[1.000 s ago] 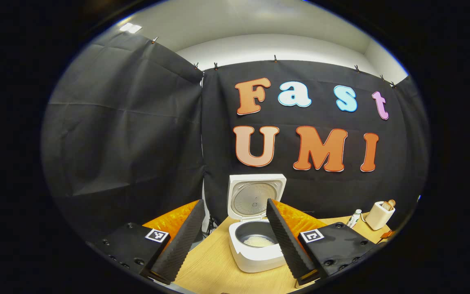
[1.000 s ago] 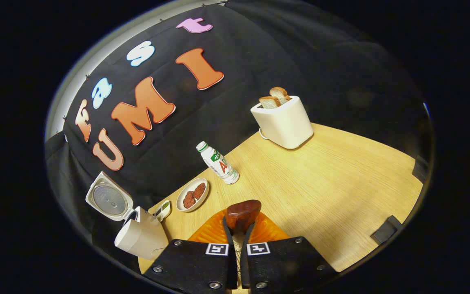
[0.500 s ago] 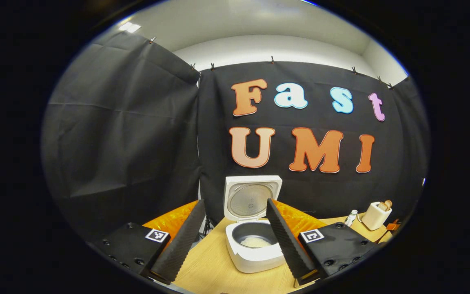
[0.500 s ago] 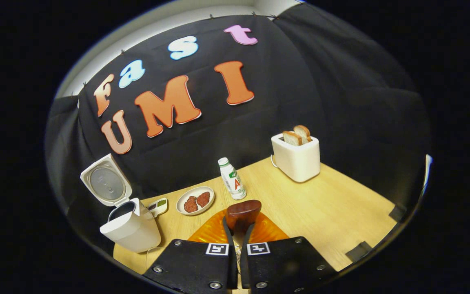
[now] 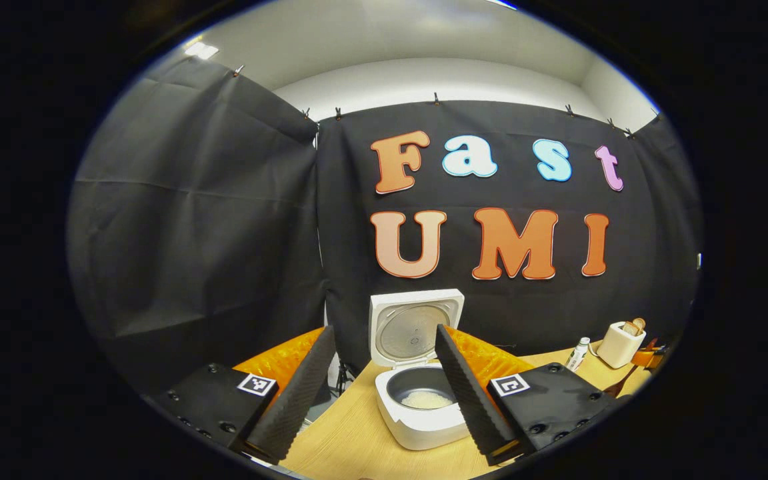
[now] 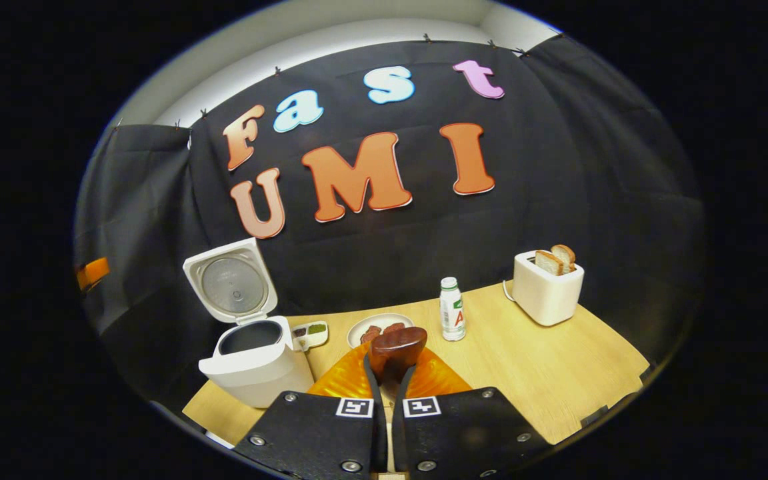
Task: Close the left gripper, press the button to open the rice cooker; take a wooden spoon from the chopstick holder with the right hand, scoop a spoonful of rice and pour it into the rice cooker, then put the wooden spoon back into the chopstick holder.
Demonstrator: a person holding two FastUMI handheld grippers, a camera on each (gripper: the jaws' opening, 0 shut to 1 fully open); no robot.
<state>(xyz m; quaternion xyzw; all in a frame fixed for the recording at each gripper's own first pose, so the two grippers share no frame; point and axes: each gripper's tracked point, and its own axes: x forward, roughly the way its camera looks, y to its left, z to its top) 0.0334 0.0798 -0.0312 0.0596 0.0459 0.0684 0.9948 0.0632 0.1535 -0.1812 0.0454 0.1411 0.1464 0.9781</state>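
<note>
Spoon (image 6: 396, 348) sits clamped in the right gripper's (image 6: 387, 380) jaws, right of the open cooker (image 6: 255, 363); left gripper (image 5: 384, 393) jaws gape wide.

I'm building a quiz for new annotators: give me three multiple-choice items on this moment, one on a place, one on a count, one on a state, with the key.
1. Where does the bottle stand on the table?
A. Between the plate and the toaster
B. Inside the rice cooker
C. On top of the toaster

2. How many bread slices stick out of the toaster?
A. None
B. Two
C. Five

3. What state is the rice cooker's lid in?
A. Shut
B. Lying flat on the table
C. Raised open

Key: 1 A, the right gripper view shows the bottle on the wood between them. 2 B, two slices show side by side. 3 C, the lid stands upright behind the pot, with rice visible inside.
</note>
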